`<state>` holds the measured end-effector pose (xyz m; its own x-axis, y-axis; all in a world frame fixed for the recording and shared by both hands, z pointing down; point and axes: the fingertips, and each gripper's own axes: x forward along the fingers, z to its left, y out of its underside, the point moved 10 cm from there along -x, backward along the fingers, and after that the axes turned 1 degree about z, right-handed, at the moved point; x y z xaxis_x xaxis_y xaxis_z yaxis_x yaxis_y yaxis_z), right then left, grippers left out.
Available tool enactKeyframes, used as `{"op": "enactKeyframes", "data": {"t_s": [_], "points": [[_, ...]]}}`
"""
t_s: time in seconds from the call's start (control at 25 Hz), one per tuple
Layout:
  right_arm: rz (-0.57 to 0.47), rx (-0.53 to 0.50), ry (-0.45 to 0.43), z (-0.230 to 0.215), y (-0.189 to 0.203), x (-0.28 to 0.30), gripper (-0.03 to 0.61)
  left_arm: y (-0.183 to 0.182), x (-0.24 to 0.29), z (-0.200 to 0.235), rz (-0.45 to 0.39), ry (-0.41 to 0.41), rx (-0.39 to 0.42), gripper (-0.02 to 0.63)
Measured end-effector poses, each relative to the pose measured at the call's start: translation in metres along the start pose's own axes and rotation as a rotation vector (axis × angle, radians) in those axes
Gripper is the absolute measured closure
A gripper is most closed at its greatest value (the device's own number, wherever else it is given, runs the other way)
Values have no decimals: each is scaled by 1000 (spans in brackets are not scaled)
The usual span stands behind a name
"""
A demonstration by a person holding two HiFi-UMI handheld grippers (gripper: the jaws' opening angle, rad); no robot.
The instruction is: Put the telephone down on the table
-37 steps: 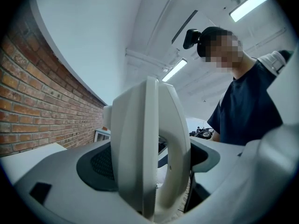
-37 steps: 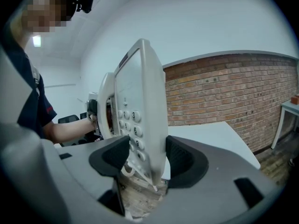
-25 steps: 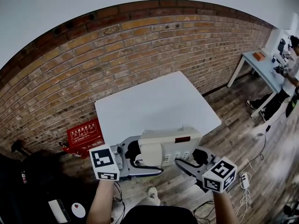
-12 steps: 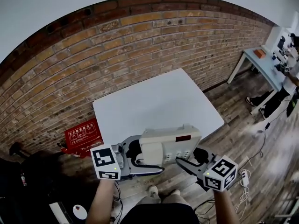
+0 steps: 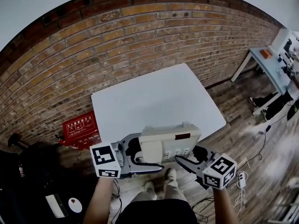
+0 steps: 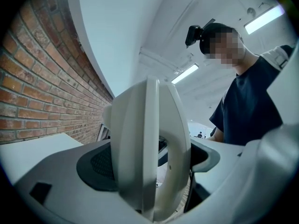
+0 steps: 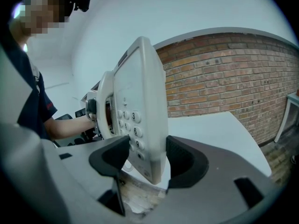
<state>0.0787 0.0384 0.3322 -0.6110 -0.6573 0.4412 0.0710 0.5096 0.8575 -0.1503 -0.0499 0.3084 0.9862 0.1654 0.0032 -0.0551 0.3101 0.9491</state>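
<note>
Head view is showing you holding the telephone (image 5: 169,143) in the air at the near edge of the white table (image 5: 154,101), so the set-down is yet to come. Your left gripper (image 5: 141,155) is clamping the handset end and your right gripper (image 5: 189,157) is pinching the keypad end. It is looking cream-coloured, face up, handset cradled.

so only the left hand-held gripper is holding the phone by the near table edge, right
Not only the left hand-held gripper: the right hand-held gripper is shut on the telephone too, at its keypad end, as the right gripper view shows.
</note>
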Motion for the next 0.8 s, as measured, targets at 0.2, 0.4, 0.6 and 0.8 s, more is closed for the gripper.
{"op": "enactKeyframes", "data": {"t_s": [0.2,0.4,0.6,0.8], "points": [[35,-5,-37,-28,2,-1,327,8,19,11,-11,-39,-26,175],[64,-12,-79,-55,5,-4,327,15,38,19,-18,-83,-50,175],[95,-23,-131,-80,8,3,327,22,51,29,-11,-133,-75,175],[121,-14,-177,-102,15,11,327,33,61,39,-15,-178,-108,175]]}}
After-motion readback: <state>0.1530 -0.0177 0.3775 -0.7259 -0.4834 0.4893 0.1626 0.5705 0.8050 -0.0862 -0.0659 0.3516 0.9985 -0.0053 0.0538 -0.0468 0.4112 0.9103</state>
